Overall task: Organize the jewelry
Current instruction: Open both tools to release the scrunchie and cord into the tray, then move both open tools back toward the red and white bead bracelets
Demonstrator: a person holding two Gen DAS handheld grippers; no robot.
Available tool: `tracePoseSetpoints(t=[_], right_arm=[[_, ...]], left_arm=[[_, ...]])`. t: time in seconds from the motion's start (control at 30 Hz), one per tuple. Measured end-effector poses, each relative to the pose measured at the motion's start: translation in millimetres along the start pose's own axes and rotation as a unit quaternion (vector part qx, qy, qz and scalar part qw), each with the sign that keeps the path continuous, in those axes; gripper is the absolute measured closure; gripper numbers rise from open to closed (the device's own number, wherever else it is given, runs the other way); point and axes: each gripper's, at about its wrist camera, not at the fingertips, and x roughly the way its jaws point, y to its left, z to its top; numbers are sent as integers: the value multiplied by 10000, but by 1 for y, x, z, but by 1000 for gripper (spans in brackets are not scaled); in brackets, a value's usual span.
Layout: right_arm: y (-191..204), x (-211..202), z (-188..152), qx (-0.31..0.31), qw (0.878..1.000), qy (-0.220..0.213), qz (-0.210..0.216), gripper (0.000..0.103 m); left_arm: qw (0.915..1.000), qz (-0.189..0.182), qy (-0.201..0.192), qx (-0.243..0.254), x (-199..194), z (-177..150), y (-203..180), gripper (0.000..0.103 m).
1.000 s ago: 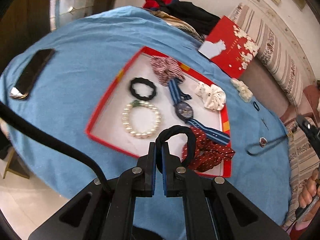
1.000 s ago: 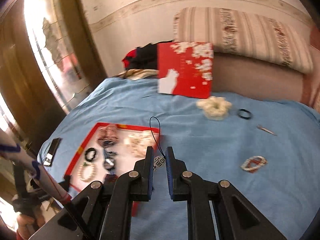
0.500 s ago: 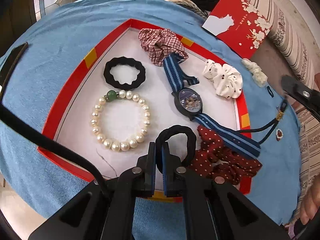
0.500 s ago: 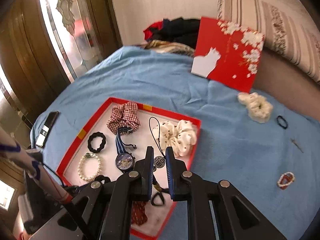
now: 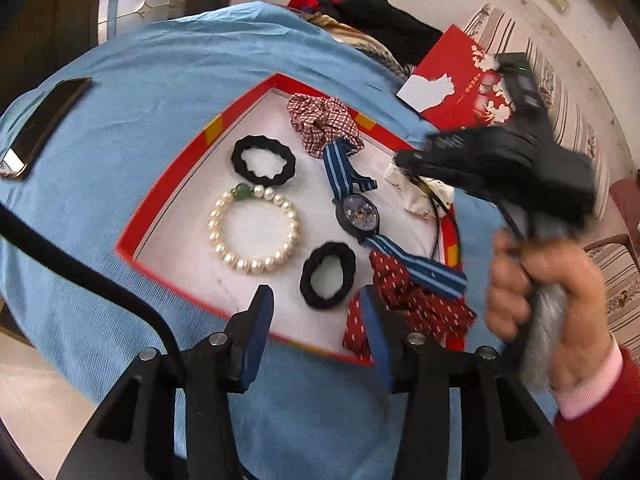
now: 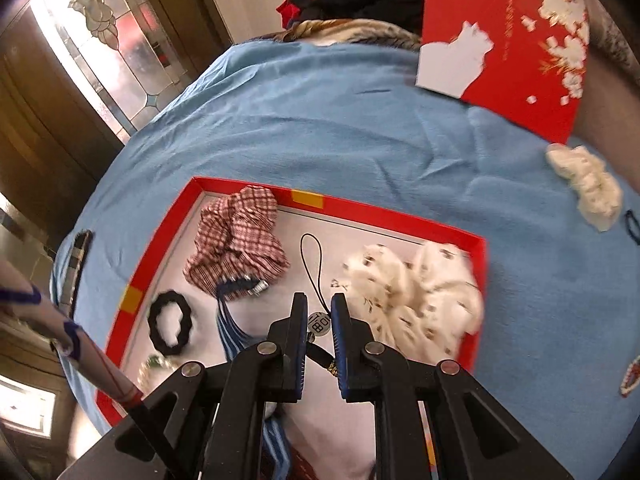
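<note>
Left gripper (image 5: pixel 318 306): jaws just opened, standing apart above the tray's near edge, nothing pressed between the pads.
Black hair tie (image 5: pixel 328 275): released, flat on the white tray floor just ahead of the parted fingers, beside the red dotted scrunchie (image 5: pixel 416 304).
Right gripper (image 6: pixel 320 322): nearly closed, clamped on a charm (image 6: pixel 319 323) with a thin black cord loop, over the tray.
Tray (image 5: pixel 168 196): red-rimmed, on a blue cloth (image 5: pixel 160 92); holding a pearl bracelet (image 5: pixel 254 234), striped-strap watch (image 5: pixel 360 212), plaid scrunchie (image 6: pixel 236 248), white scrunchie (image 6: pixel 420 296).
</note>
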Motion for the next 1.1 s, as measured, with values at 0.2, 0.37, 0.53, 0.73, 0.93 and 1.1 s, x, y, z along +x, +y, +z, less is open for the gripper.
tracePoseSetpoints(t=[0.2, 0.37, 0.53, 0.73, 0.93, 1.1], right_arm=[[0, 8, 5, 293, 9991, 141, 264, 65], [-9, -24, 2, 291, 9993, -94, 196, 61], [-14, -41, -14, -139, 9990, -115, -400, 61], [-27, -55, -52, -160, 9983, -39, -556, 61], [-43, -104, -97, -339, 9952, -447, -797, 61], [-77, -139, -140, -224, 9923, -577, -1076, 61]], left_arm=[[9996, 36, -228, -173, -12, -29, 4, 54], [9990, 99, -402, -160, -7, -52, 0, 52], [9948, 377, -906, 266, -18, -72, -9, 50], [9887, 618, -1270, 513, -21, -77, -18, 37], [9873, 779, -1226, 644, -17, -79, -21, 37], [9858, 914, -1192, 755, -13, -81, -26, 36]])
